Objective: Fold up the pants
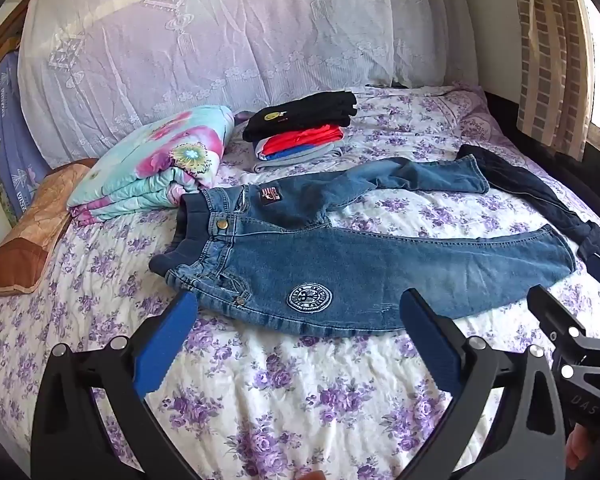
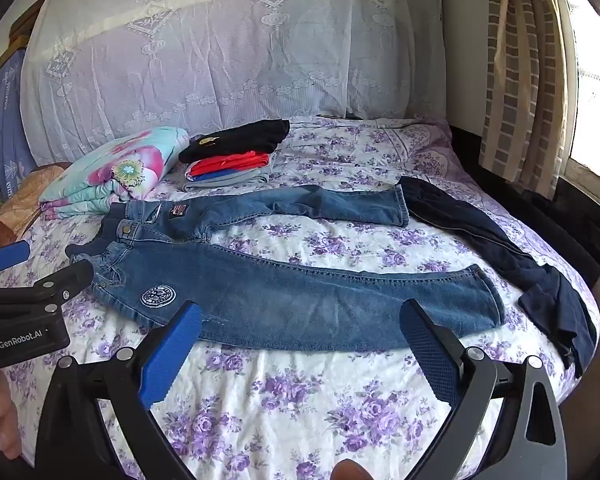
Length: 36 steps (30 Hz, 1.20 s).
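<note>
Both blue-padded tools gape empty: left hand-held gripper [image 1: 296,332] and right hand-held gripper [image 2: 300,340] (its neighbour's body reads "GenRobot.AI"), jeans [image 2: 284,292] flat on the bed [image 2: 300,400] just beyond, round badge illegible.

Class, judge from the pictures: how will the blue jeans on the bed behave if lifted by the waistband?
The blue jeans lie flat and creased, so they are probably floppy; the legs would likely dangle. The denim looks thick, so fairly heavy for their small size, and unlikely to slip.

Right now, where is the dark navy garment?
In both views the dark navy garment lies on the bed's right side, just beyond the jeans' leg cuffs, toward the curtain.
</note>
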Available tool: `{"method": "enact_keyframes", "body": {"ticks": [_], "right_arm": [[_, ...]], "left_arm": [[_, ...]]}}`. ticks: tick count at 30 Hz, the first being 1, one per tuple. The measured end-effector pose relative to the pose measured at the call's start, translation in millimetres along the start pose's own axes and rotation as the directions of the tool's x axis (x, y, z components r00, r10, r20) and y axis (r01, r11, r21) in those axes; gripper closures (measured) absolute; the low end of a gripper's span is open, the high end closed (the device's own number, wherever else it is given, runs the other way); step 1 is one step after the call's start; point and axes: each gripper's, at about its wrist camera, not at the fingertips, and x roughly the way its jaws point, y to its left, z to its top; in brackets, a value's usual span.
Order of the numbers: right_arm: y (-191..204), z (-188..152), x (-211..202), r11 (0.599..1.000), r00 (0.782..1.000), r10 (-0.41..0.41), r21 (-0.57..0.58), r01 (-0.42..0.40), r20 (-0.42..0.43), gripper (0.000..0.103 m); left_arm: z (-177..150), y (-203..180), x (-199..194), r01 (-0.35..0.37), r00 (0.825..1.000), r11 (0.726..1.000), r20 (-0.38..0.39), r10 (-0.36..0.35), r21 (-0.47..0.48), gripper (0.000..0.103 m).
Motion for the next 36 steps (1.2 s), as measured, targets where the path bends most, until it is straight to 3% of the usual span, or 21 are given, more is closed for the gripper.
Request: {"method": "enact_keyframes", "body": {"ticks": [4, 36], "right_arm": [[0, 0, 0, 1.000, 1.000, -0.001, 0.001, 0.001, -0.005, 0.003], [5, -3, 1, 1.000, 1.000, 0.007, -0.006, -0.008, -0.014, 0.003]], "left_arm": [[-7, 13, 0, 0.028, 1.000, 0.998, 0.000, -0.028, -0.049, 0.004], [-2, 10, 3, 0.015, 1.000, 0.999, -0.026, -0.015, -0.033, 0.004]]}}
